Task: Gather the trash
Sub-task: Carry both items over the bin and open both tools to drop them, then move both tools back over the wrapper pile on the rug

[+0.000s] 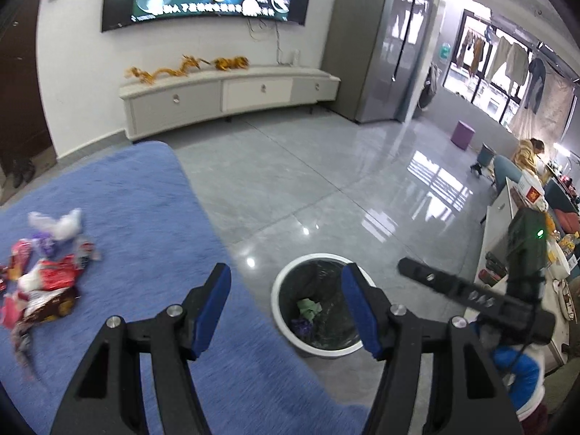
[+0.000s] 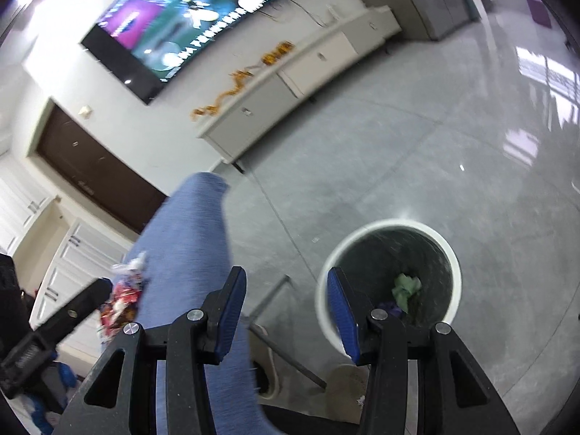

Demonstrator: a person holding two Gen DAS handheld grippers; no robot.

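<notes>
Both grippers hang above the floor next to the bin (image 1: pixel 315 304), and both are released: the left gripper (image 1: pixel 286 308) has its blue pads apart with nothing between them, and the right gripper (image 2: pixel 286 311) also stands open and empty. The bin is a round white one with a dark bag (image 2: pixel 427 253) inside, and it stands on the grey floor (image 1: pixel 308 181) just beside the edge of the blue cover (image 1: pixel 145 199). At the bottom of the bin lie a crumpled green piece (image 2: pixel 406 284) and something purple (image 1: pixel 302 324) next to it, so I judge that a part of the trash is already collected. Most of it is still left, however. A pile of wrappers (image 1: pixel 43 282), red, white and brown, with a white crumpled tissue (image 1: pixel 58 224) at its far end, lies on the blue cover, well apart from the bin and to the left of the left gripper. In the right wrist view the same pile shows only partly, behind the black body of the other gripper. The work seems to me to be at its early or middle part: the bin holds few pieces and the pile holds many. The next move calls for a return to the pile to take one more wrapper. The wrappers are thin and light, so they may slip from the pads or fall beside the bin.
</notes>
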